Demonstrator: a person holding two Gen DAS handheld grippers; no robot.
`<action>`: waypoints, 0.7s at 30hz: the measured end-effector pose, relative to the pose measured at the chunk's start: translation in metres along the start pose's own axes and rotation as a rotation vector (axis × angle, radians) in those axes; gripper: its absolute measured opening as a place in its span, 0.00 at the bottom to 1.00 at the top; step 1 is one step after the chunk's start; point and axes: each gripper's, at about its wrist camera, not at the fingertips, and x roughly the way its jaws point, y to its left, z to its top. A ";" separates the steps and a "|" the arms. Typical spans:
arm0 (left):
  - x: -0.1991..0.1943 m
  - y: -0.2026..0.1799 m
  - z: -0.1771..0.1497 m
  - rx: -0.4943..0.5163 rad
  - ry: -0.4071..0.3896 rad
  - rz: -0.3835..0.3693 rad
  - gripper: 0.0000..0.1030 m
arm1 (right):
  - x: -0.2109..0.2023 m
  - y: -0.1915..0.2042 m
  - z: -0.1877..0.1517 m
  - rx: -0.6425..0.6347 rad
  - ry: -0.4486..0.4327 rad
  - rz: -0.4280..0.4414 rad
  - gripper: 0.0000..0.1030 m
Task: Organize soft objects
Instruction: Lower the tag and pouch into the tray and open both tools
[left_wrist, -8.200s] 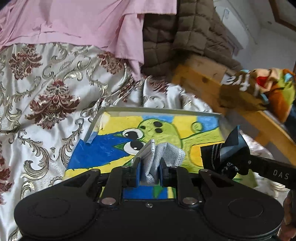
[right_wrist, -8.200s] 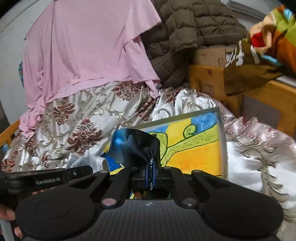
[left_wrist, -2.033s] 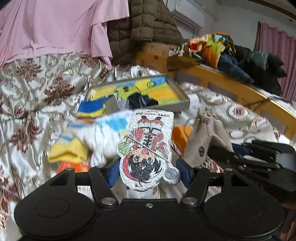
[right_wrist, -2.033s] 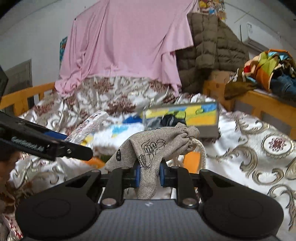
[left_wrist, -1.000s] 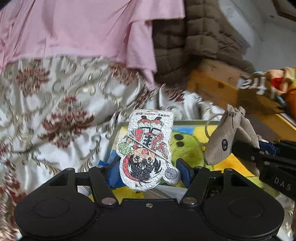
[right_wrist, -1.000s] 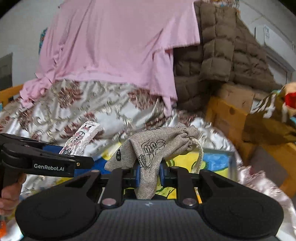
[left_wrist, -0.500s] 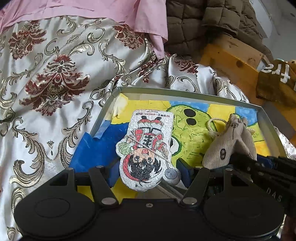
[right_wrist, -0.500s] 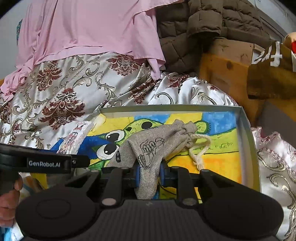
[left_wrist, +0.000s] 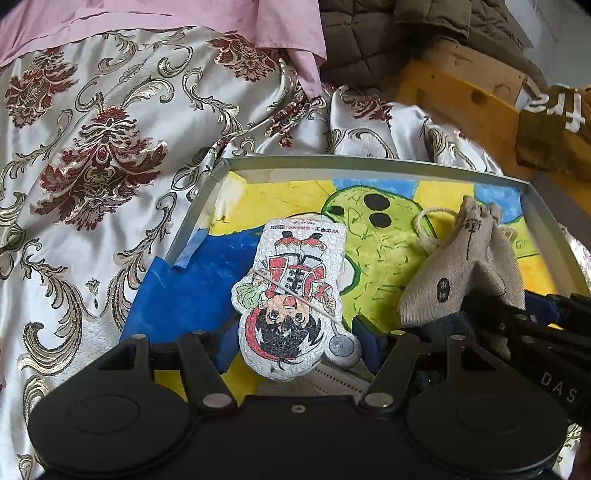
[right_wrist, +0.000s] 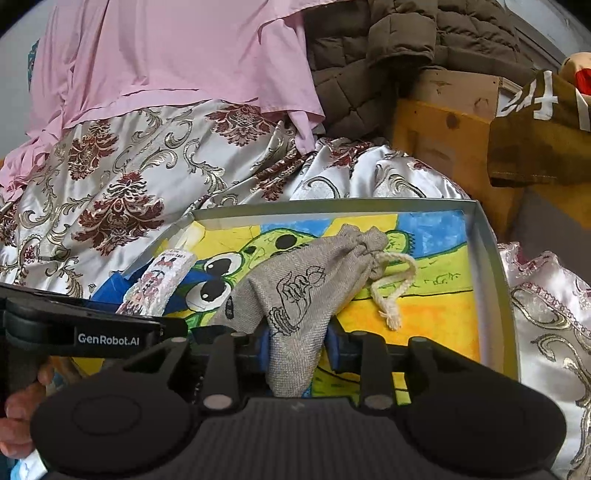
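Observation:
A shallow grey tray (left_wrist: 369, 162) with a painted green cartoon on its floor lies on the patterned bedspread. My left gripper (left_wrist: 295, 343) is shut on a flat white foam figure (left_wrist: 295, 295) printed with a red-clad cartoon character, held just above the tray's left half. My right gripper (right_wrist: 297, 347) has its jaws opening. The beige drawstring pouch (right_wrist: 306, 284) still stands between its blue pads and slumps onto the tray floor (right_wrist: 424, 332). The pouch (left_wrist: 465, 273) is to the right of the figure. The figure (right_wrist: 162, 280) shows edge-on at the left.
A pale mesh item (left_wrist: 332, 380) lies in the tray under my left gripper. Pink cloth (right_wrist: 166, 55) and a brown quilted jacket (right_wrist: 388, 48) hang behind. A wooden bed frame (right_wrist: 443, 136) stands at the right, draped with clothing. A hand (right_wrist: 18, 406) holds the left gripper.
Both grippers sank toward the tray and tilted down. The right jaws widened around the pouch, which now sags onto the tray floor. The left grip on the figure is unchanged.

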 end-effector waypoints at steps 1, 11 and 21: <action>0.001 -0.001 0.000 0.003 0.005 0.006 0.64 | -0.001 -0.001 0.000 0.001 -0.001 -0.003 0.37; -0.011 -0.007 -0.002 0.026 -0.004 0.015 0.68 | -0.023 -0.009 0.002 -0.008 -0.010 -0.026 0.58; -0.053 -0.022 -0.004 0.009 -0.087 0.016 0.80 | -0.071 -0.020 0.010 -0.007 -0.081 -0.095 0.82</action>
